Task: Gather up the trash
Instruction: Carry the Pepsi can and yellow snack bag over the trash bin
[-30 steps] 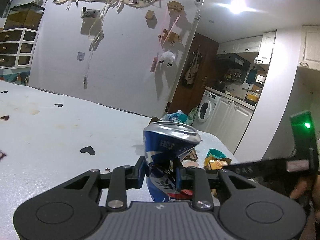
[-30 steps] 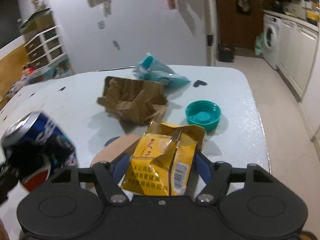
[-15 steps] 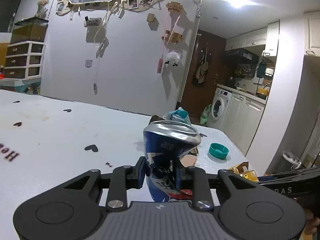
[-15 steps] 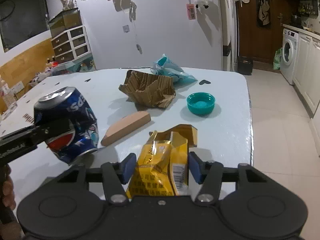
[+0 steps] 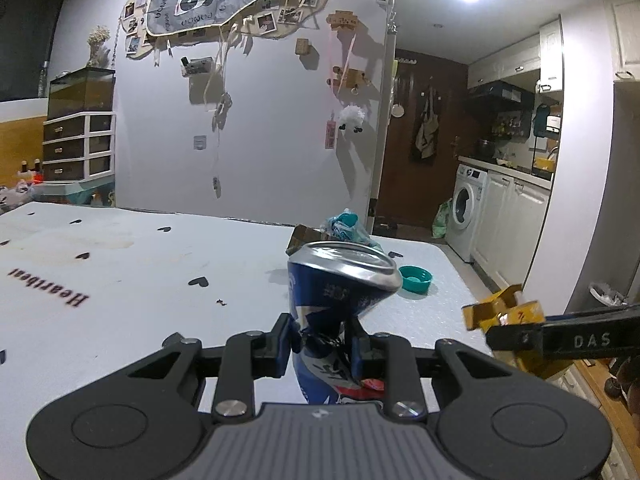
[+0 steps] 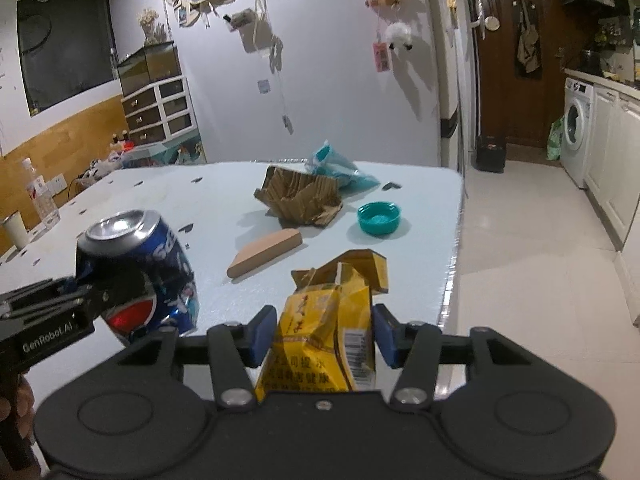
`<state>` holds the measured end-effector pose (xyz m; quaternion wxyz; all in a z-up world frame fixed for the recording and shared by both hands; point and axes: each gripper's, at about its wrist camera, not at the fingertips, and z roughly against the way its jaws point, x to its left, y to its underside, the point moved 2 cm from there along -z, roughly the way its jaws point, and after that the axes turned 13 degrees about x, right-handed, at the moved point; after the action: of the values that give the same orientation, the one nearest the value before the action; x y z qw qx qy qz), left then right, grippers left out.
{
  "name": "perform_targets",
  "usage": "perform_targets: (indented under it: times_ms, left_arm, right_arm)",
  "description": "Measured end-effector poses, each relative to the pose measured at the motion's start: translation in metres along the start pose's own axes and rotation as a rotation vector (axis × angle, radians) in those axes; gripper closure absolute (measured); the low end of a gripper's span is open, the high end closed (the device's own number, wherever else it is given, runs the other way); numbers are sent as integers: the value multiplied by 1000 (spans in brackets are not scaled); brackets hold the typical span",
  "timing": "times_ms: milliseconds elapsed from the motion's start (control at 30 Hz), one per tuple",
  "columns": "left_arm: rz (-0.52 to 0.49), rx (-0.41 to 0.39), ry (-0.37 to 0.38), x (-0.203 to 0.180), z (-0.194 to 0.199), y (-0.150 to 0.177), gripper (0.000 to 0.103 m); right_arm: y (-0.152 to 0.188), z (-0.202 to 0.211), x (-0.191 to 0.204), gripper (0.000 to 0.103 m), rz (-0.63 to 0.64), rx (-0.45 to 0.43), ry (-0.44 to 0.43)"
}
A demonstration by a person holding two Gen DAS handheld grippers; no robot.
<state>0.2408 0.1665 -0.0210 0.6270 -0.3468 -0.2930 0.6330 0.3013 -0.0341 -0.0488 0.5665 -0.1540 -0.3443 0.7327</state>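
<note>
Left claw (image 5: pixel 322 346) clamps crushed can (image 5: pixel 336 304); right claw (image 6: pixel 322 332), closing, grips yellow carton (image 6: pixel 324 332), base hidden.

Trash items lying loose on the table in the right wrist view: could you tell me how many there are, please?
4: crumpled cardboard mid-table, teal bag behind it, teal lid to its right, tan wedge nearest. Others may be hidden.

White tabletop (image 5: pixel 120 280): dark print "Heartbeat", read sideways. Black arm of right gripper (image 5: pixel 560 340): white letters "DAS". Black arm of left gripper (image 6: pixel 48 340): white "GenRobot.AI". Crushed blue aluminium can (image 6: pixel 140 272): red-white-blue Pepsi globe. Crumpled yellow foil packet (image 6: pixel 320 344): red Chinese characters, barcode; unreadable.
</note>
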Motion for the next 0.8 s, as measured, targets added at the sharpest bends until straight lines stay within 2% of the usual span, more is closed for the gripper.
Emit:
perform_targets:
  times_ms: [333,800]
  left_arm:
    - [-3,15,3,-34,46,5,74]
    - [-52,23,65,-99,70,26,74]
  right_arm:
    - [24,62,-13,49,13,-76,69]
    - [71,122,-52,49,-12,-133,117]
